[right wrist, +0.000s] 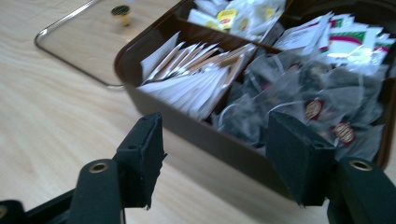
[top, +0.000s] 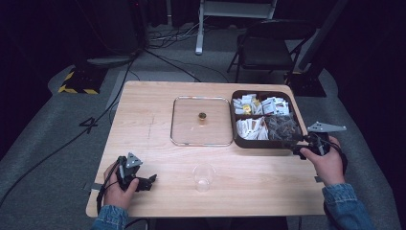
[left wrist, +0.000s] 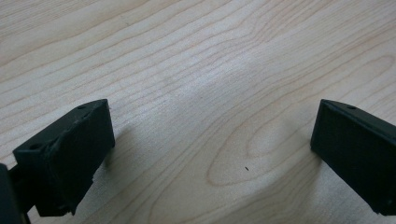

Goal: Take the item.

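A brown four-part box of tea bags stands at the table's right. Its front compartments hold white sachets and dark see-through tea bags. My right gripper hovers at the box's front right corner, open, with nothing between its jaws; in the right gripper view it faces the box wall just in front of the dark tea bags. My left gripper rests at the table's front left, open and empty, and its jaws stand wide apart over bare wood. A clear cup stands at the front centre.
A square glass lid with a gold knob lies flat left of the box, and also appears as the lid in the right gripper view. Behind the table stand a folding chair and floor cables.
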`<state>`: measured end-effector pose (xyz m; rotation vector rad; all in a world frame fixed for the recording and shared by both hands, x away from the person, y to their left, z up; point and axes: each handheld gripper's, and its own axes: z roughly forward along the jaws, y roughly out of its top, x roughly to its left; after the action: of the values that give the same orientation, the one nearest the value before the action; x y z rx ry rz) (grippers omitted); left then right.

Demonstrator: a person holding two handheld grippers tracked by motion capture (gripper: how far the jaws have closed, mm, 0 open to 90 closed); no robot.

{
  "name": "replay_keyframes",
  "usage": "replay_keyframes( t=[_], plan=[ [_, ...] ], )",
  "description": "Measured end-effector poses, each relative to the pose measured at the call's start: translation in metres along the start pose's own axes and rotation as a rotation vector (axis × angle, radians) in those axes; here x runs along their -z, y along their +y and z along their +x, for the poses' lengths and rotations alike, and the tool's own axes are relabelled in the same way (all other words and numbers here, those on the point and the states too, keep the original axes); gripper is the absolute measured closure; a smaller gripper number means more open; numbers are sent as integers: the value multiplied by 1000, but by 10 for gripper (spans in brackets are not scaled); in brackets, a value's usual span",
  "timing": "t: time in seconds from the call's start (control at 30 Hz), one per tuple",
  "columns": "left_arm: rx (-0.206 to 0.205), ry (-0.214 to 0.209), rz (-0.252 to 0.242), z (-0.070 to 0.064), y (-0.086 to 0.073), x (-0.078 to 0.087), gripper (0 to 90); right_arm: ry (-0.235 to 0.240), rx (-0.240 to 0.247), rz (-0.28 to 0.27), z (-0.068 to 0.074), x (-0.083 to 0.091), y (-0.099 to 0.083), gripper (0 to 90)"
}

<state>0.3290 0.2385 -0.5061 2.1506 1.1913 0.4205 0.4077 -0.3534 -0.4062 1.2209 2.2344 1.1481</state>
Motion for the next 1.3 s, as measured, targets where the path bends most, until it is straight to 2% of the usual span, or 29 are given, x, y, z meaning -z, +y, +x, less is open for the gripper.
replay_keyframes(
  t=[0.13,0.2,0.47,0.83,0.93,1.3],
  plan=[
    [0,0,0,0,0,0,0,-9,-14,-20,-7,-5,7,374],
    [-1,1,0,0,0,0,0,-14,-6,-25,-10,-7,9,377],
    [0,0,0,0,0,0,0,-31,-27,-46,-25,-21,13,424],
    [-1,0,0,0,0,0,0,-71,-32,15,-39,-43,13,478],
    [0,-1,0,0,0,0,0,-77,-34,42,-40,-49,11,477],
    [-6,-1,2,1,1,0,0,-99,-60,84,-45,-61,2,506]
  ],
)
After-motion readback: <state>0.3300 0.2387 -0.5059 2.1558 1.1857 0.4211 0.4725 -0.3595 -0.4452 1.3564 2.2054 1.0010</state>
